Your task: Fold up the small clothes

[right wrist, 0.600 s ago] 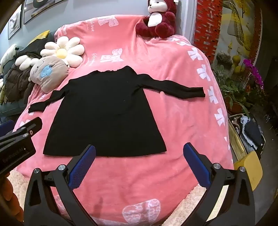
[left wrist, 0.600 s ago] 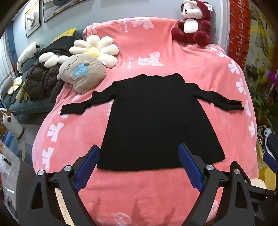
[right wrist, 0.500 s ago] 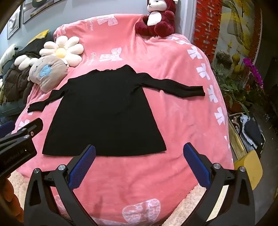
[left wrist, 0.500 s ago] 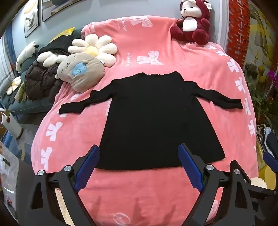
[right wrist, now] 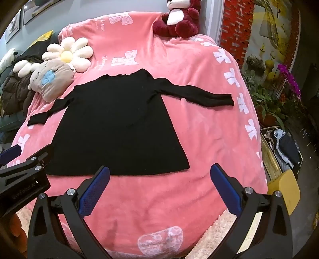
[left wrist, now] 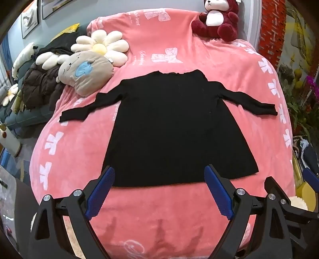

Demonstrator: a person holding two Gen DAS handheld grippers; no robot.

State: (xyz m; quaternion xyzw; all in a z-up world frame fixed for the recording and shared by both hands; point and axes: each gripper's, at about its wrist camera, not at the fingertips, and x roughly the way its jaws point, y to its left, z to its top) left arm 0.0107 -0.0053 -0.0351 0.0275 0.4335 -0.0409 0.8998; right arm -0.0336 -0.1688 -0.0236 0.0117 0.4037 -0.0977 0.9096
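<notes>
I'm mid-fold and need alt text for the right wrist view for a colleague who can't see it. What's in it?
A black long-sleeved top lies flat, sleeves spread, on a pink bow-print blanket, unfolded. The open right claw hovers above its near hem, holding nothing, with the left claw at the picture's left edge. A red plush bear and a flower cushion sit at the far end.

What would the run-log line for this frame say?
stage: before first fold | black top: flat, sleeves spread, on pink blanket | left hand-held gripper: open, empty | right hand-held gripper: open, empty

Red plush bear (left wrist: 218,19); daisy cushion (left wrist: 101,46); pink blanket (left wrist: 59,159); potted orchid (right wrist: 289,79)
</notes>
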